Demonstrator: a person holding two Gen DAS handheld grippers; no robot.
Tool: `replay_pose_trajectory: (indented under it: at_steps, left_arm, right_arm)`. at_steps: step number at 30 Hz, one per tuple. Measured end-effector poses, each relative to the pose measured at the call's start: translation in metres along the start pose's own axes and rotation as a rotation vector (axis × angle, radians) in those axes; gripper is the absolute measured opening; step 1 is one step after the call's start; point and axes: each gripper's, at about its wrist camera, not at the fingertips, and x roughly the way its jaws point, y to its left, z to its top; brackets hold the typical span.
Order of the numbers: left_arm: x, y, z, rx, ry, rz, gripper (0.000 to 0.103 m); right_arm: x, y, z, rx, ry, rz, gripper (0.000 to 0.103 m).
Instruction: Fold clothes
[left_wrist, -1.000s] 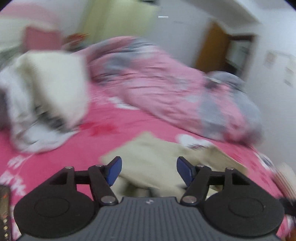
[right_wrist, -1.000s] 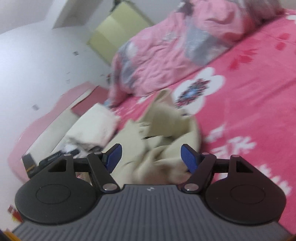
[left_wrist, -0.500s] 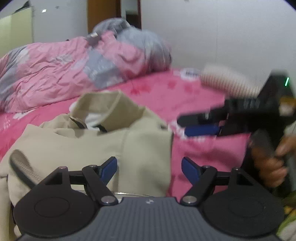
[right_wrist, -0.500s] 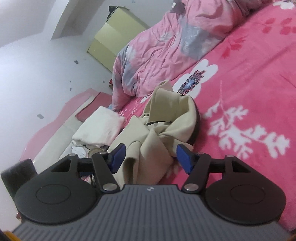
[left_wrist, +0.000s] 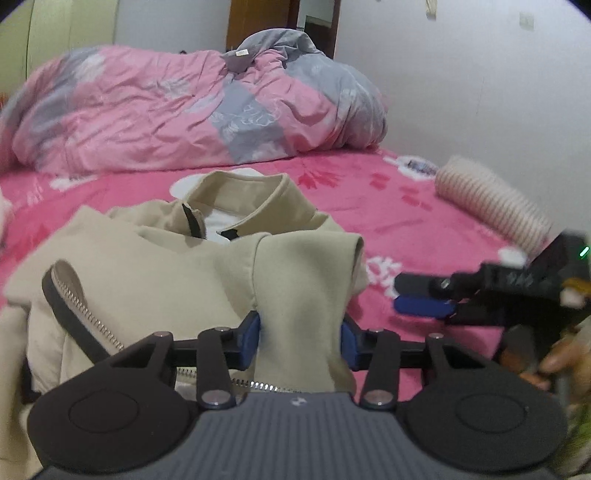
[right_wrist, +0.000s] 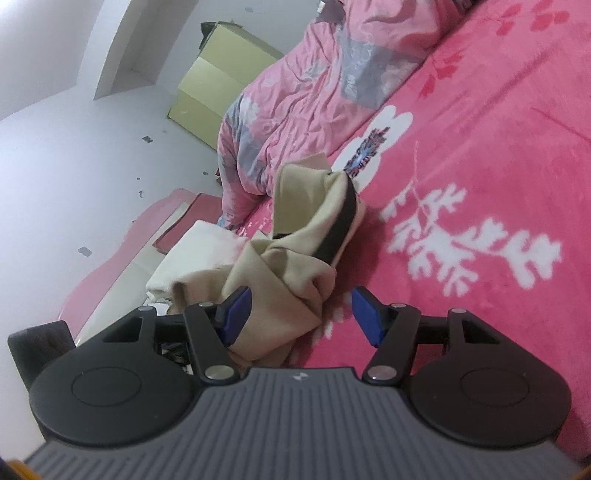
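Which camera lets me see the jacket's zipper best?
The left wrist view. The beige jacket lies spread there, and its zipper runs plainly down the left side. The right wrist view shows the jacket bunched up, with no zipper teeth visible.

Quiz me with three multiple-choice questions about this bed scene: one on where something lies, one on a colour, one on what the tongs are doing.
1. Where does the rumpled pink and grey quilt lie?
A. On the floor
B. At the far side of the bed, behind the jacket
C. Over the jacket

2. What colour is the jacket?
A. Beige
B. Navy
C. Green

3. What are the left tongs doing?
A. Hanging open over bare sheet
B. Gripping the striped roll
C. Closing on a fold of the jacket

Answers:
1 B: it is heaped beyond the jacket's collar, by the wall.
2 A: the cloth is pale beige with a dark-taped zip.
3 C: both blue pads press a fold of beige cloth, the jaws having just closed in.
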Motion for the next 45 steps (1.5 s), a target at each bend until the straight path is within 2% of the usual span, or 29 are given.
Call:
replay_pose_trajectory:
  at_steps: [4, 7, 10, 16, 21, 24, 29, 33, 36, 39, 41, 45]
  left_arm:
    - [-0.003, 0.02, -0.001, -0.101, -0.001, -0.069, 0.045]
    - [-0.005, 0.034, -0.005, -0.181, -0.015, -0.09, 0.035]
    - [-0.008, 0.041, -0.003, -0.221, -0.043, -0.063, 0.024]
    - [-0.034, 0.058, 0.028, -0.228, -0.19, 0.012, 0.02]
    - [-0.056, 0.091, 0.07, -0.16, -0.295, 0.216, 0.019]
    - [-0.062, 0.128, 0.099, -0.13, -0.314, 0.41, 0.019]
    - [-0.072, 0.213, 0.15, -0.154, -0.357, 0.74, 0.019]
    - [-0.077, 0.267, 0.187, -0.115, -0.401, 1.016, 0.019]
    - [-0.058, 0.297, 0.194, -0.067, -0.362, 1.123, 0.019]
    - [-0.018, 0.318, 0.179, -0.015, -0.267, 1.188, 0.019]
    - [0.011, 0.326, 0.158, -0.011, -0.181, 1.153, 0.02]
    - [0.058, 0.314, 0.1, 0.017, -0.036, 0.994, 0.026]
  right_arm:
    - [0.003, -0.003, -0.002, 0.01, 0.014, 0.006, 0.06]
    - [0.005, -0.002, -0.002, 0.003, 0.019, 0.006, 0.061]
    - [0.007, -0.006, -0.003, 0.003, 0.023, -0.007, 0.06]
    - [0.01, -0.005, -0.003, -0.009, 0.03, -0.022, 0.06]
    - [0.012, -0.002, -0.004, -0.033, 0.037, -0.047, 0.06]
    - [0.013, 0.0, -0.005, -0.045, 0.043, -0.058, 0.06]
    - [0.016, 0.0, -0.004, -0.06, 0.054, -0.076, 0.06]
    - [0.021, 0.002, -0.003, -0.08, 0.067, -0.094, 0.06]
    - [0.024, 0.003, -0.004, -0.093, 0.073, -0.108, 0.06]
    - [0.028, 0.005, -0.004, -0.103, 0.078, -0.123, 0.06]
    - [0.03, 0.006, -0.003, -0.108, 0.083, -0.13, 0.06]
    - [0.029, 0.005, -0.003, -0.111, 0.084, -0.13, 0.06]
